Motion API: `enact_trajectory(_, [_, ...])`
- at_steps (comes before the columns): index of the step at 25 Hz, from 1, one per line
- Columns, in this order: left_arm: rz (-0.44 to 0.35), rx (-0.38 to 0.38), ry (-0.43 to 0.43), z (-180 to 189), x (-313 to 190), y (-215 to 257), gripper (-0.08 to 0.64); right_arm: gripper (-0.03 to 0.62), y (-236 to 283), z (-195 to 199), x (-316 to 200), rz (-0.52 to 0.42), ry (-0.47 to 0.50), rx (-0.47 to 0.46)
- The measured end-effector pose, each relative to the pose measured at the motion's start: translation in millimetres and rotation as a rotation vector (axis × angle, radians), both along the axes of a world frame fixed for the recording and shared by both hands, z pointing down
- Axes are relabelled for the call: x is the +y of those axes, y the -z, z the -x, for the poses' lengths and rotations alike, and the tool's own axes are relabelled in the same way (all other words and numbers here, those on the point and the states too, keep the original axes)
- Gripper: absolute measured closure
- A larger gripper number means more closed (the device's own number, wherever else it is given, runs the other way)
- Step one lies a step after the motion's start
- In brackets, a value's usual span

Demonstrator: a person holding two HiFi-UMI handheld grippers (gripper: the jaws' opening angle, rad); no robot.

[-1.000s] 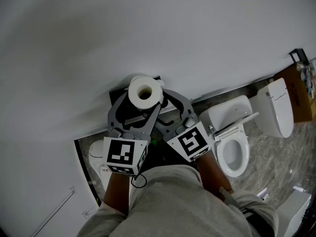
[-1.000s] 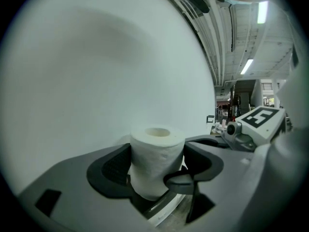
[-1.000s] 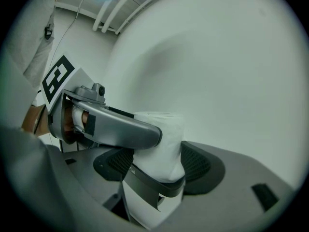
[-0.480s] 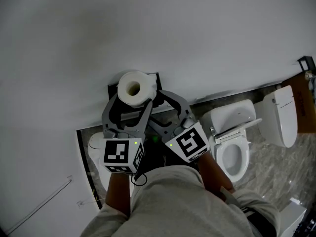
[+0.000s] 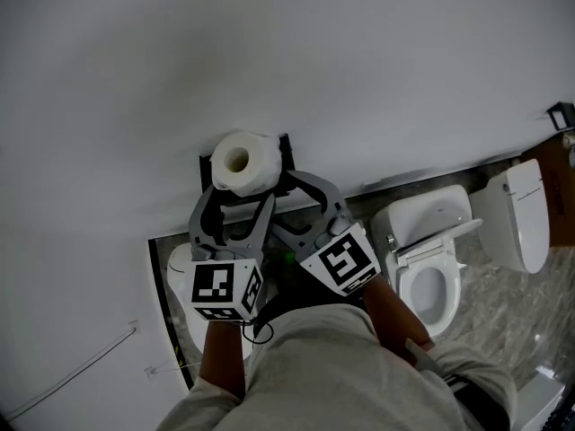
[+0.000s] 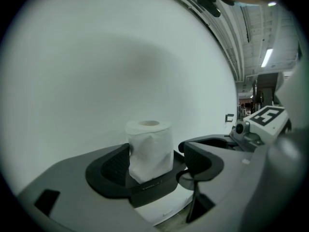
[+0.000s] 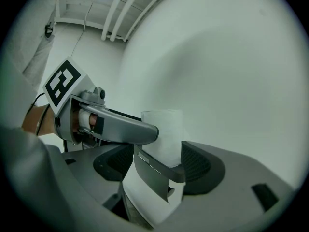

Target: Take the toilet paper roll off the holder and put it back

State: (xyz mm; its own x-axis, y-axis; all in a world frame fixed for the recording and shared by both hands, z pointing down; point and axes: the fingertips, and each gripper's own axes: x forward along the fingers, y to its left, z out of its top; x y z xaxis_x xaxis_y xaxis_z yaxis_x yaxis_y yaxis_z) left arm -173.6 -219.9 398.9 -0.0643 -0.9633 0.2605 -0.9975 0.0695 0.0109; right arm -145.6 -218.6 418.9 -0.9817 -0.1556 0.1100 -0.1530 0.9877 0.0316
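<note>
A white toilet paper roll (image 5: 241, 162) (image 6: 149, 149) (image 7: 166, 134) stands upright on the black wall holder (image 5: 284, 151) (image 6: 152, 187), its core hole facing up. My left gripper (image 5: 238, 203) (image 6: 157, 161) is open. Its jaws are wide apart on either side of the roll, with a gap at the right pad. My right gripper (image 5: 295, 200) (image 7: 157, 166) is open just to the right, with nothing gripped. In the right gripper view, one left gripper finger (image 7: 125, 129) crosses in front of the roll.
A plain white wall (image 5: 287, 52) fills the space behind the holder. A white toilet (image 5: 431, 268) with its seat down stands to the right, and another white fixture (image 5: 521, 214) beyond it. A white rounded object (image 5: 180, 277) sits on the marbled floor (image 5: 503, 312) below the left gripper.
The roll now lies a little farther ahead of the left gripper's jaws and more to the left in the head view. Both grippers stay open and close together.
</note>
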Motion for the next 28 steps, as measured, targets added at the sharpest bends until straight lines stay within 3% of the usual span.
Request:
enact_trajectory(15, [-0.018,0.046,-0.044,-6,59,-9,0.209,0.288,-7,-21,41,-0.041,-0.109,0.071])
enact_trajectory(17, [-0.028,0.036,-0.057,-8,71,-7,0.21,0.343,-6,-28,44,-0.041,-0.162,0.071])
enact_trajectory(19, [-0.045,0.022,-0.075,-12,84,-4,0.252,0.428,-5,-35,48,-0.037,-0.216,0.066])
enact_trajectory(23, [-0.068,0.012,-0.093,-19,110,-4,0.401,0.475,1,-45,65,-0.048,-0.27,0.066])
enact_trajectory(28, [-0.129,0.009,-0.074,-19,136,1,0.513,0.565,20,-61,87,-0.08,-0.337,0.001])
